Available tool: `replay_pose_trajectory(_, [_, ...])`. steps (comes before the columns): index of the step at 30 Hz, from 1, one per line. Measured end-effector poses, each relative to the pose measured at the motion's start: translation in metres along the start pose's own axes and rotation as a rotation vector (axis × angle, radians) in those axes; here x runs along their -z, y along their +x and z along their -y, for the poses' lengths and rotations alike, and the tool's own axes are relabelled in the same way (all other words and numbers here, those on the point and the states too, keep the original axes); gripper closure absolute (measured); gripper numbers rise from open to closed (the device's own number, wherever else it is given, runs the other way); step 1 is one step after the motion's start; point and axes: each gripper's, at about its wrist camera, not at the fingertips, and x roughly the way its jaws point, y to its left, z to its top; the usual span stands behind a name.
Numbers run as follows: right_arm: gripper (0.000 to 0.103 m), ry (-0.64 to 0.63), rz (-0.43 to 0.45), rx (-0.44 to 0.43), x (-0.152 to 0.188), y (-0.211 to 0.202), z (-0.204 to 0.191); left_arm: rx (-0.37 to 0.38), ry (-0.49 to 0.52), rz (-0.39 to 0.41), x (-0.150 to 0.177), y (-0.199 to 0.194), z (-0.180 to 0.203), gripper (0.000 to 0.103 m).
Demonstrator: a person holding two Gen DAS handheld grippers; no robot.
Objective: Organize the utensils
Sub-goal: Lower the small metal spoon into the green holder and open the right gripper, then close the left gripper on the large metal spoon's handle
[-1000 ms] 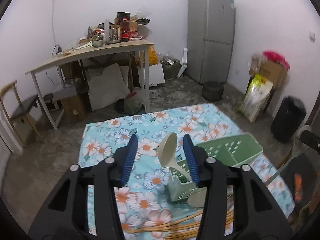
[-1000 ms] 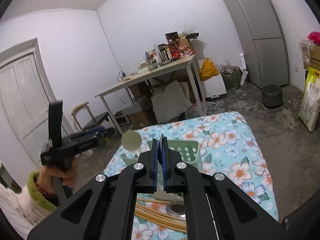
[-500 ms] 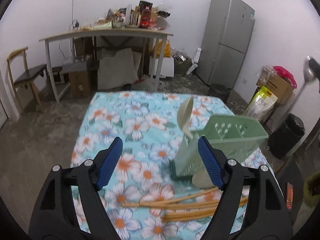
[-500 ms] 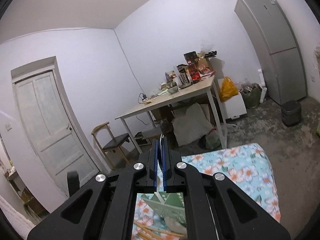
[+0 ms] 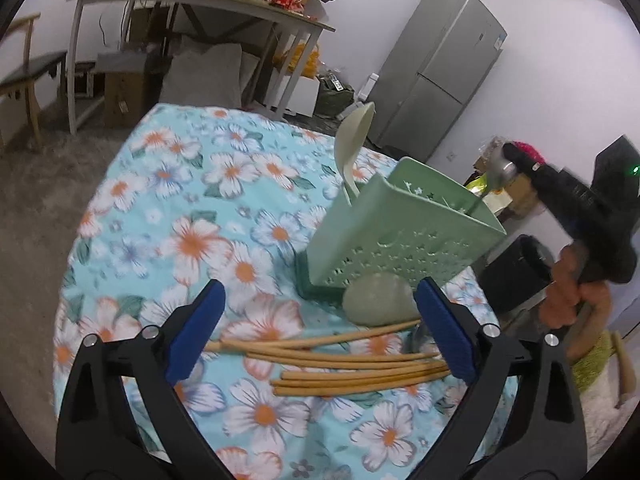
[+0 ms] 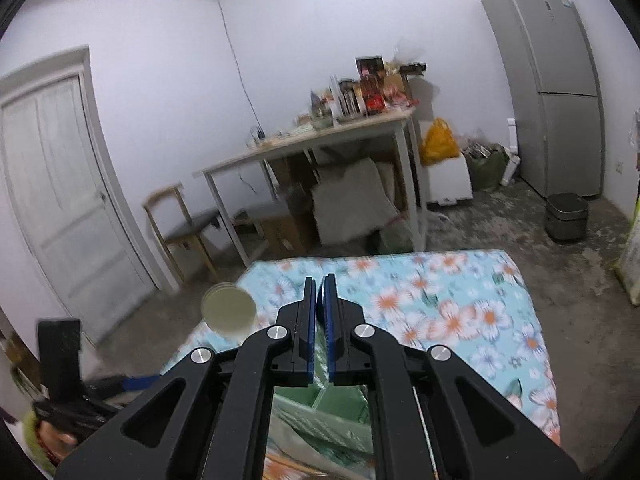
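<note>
My left gripper hovers low over several wooden chopsticks on the floral cloth. Its jaws are opening wide, with nothing pressed between the pads. Behind the chopsticks lies a pale green spoon, against the green perforated utensil holder. A beige ladle stands in the holder's left end. My right gripper is shut on a metal spoon, whose handle slants down into the holder's right end. In the right wrist view the gripper sits above the holder, with the ladle at its left.
The floral-cloth table ends at its far edge near a cluttered desk. A grey fridge stands behind, a black bin at the right, a chair and a door at the left.
My left gripper opened wide and sank toward the chopsticks, leaving the ladle in the holder. My right gripper came back down over the holder with the metal spoon.
</note>
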Motion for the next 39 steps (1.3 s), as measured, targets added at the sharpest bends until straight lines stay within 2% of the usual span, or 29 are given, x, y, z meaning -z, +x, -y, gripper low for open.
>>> replay_pose_trajectory(1, [0.097,-0.006,-0.005,0.005,0.002,-0.001,-0.001,0.016,-0.011,-0.005,0.002,0.001,-0.001,0.008])
replay_pose_trajectory(2, [0.091,-0.007,-0.008,0.011,0.002,-0.002,-0.001,0.023,-0.018,-0.010,0.003,0.002,-0.002,0.008])
replay_pose_trajectory(3, [0.076,0.000,-0.008,0.019,0.003,-0.004,0.000,0.034,-0.026,-0.017,0.004,0.003,-0.003,0.008])
replay_pose_trajectory(5, [0.062,0.025,0.014,0.020,0.002,-0.013,0.002,0.065,-0.038,-0.030,0.006,0.006,-0.004,0.008])
replay_pose_trajectory(10, [0.057,0.085,0.069,0.030,0.003,-0.046,0.009,0.091,-0.028,-0.019,0.007,0.005,0.000,0.008])
replay_pose_trajectory(15, [0.053,0.109,0.045,0.060,0.024,-0.065,0.014,0.079,0.021,0.003,0.007,0.005,0.008,0.008])
replay_pose_trajectory(18, [0.053,0.136,-0.019,0.083,0.049,-0.066,0.018,0.080,0.048,-0.002,0.008,0.008,0.012,0.008])
replay_pose_trajectory(23, [0.053,0.237,-0.187,0.080,0.111,-0.051,0.024,0.063,0.067,-0.033,0.010,0.017,0.020,0.008])
replay_pose_trajectory(27, [0.053,0.262,-0.300,0.072,0.153,-0.041,0.016,0.040,0.087,-0.051,0.013,0.023,0.026,0.008])
replay_pose_trajectory(33, [0.053,0.166,-0.372,0.079,0.178,-0.029,-0.011,0.031,0.118,-0.064,0.019,0.028,0.035,0.008])
replay_pose_trajectory(39, [0.053,0.119,-0.391,0.077,0.183,-0.019,-0.023,0.024,0.145,-0.082,0.024,0.034,0.045,0.008])
